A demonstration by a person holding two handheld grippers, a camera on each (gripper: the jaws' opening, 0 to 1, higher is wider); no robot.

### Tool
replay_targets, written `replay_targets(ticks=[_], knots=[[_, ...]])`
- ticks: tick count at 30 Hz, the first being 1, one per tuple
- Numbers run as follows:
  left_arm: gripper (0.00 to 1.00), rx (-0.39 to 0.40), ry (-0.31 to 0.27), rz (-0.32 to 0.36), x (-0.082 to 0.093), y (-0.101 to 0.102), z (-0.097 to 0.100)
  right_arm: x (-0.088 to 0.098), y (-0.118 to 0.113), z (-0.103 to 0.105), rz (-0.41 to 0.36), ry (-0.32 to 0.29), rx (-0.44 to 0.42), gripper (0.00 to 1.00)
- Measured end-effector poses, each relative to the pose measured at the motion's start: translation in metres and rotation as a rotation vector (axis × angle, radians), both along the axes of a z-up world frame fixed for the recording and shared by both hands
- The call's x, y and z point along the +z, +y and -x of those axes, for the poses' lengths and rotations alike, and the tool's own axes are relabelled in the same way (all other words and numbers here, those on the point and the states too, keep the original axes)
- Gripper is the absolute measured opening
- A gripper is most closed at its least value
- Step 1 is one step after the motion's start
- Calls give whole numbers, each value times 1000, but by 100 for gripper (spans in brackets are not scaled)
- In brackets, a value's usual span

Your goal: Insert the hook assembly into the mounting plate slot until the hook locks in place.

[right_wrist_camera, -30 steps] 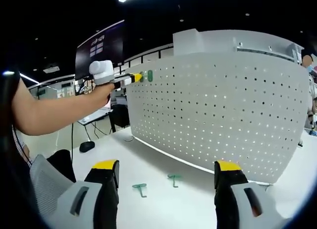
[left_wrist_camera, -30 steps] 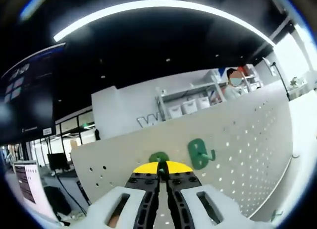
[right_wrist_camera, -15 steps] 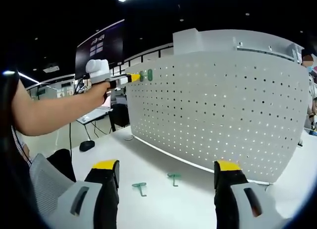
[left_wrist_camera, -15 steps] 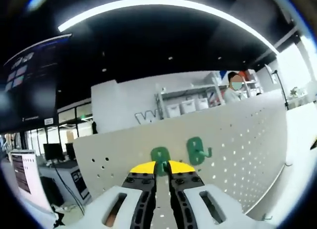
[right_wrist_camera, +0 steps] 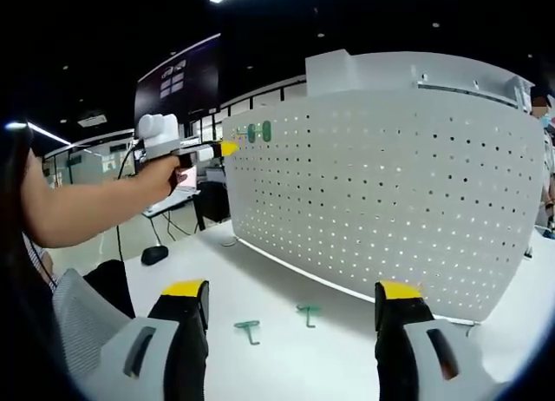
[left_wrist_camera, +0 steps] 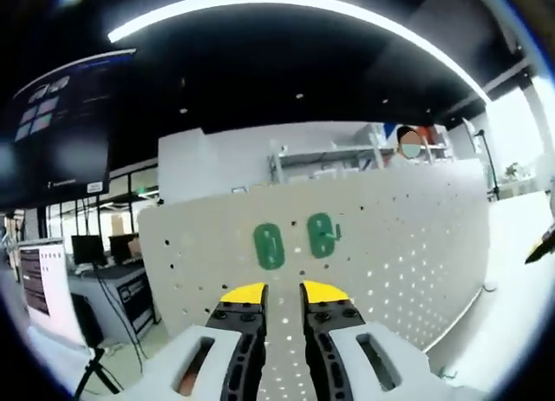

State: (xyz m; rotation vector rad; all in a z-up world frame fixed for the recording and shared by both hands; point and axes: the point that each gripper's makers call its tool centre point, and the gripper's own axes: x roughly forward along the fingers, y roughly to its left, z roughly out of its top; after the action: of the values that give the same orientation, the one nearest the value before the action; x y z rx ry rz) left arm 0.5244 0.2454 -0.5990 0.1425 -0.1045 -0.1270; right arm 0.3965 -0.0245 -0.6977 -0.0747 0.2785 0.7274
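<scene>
The white pegboard mounting plate (left_wrist_camera: 408,245) stands upright on the white table (right_wrist_camera: 286,358). Two green hook assemblies (left_wrist_camera: 269,246) (left_wrist_camera: 321,234) sit side by side on its upper left part, and they also appear as small hooks on the board (right_wrist_camera: 259,132) in the right gripper view. My left gripper (left_wrist_camera: 284,293) is open with a narrow gap and nothing in it, a short way back from the left hook. From the right gripper view, the left gripper (right_wrist_camera: 227,147) hangs in a person's hand just off the board's edge. My right gripper (right_wrist_camera: 292,290) is wide open over the table. Two loose green hooks (right_wrist_camera: 248,330) (right_wrist_camera: 308,313) lie ahead of it.
A person (left_wrist_camera: 408,146) stands behind the board near shelves. A dark wall screen (left_wrist_camera: 61,132) hangs at the left. A grey chair (right_wrist_camera: 82,318) and the person's arm (right_wrist_camera: 87,206) are at the left of the right gripper view. A mouse (right_wrist_camera: 153,255) lies on the table.
My left gripper has let go of the green hook, opened and drawn back from the board; the hook stays on the board next to the other one. The right gripper has not moved.
</scene>
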Motion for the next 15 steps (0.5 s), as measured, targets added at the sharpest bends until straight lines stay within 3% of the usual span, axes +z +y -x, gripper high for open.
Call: replay_targets(ticks=[15], knots=[[15, -97, 118, -31, -52, -38, 21, 2, 0, 3, -3, -5, 1, 77]])
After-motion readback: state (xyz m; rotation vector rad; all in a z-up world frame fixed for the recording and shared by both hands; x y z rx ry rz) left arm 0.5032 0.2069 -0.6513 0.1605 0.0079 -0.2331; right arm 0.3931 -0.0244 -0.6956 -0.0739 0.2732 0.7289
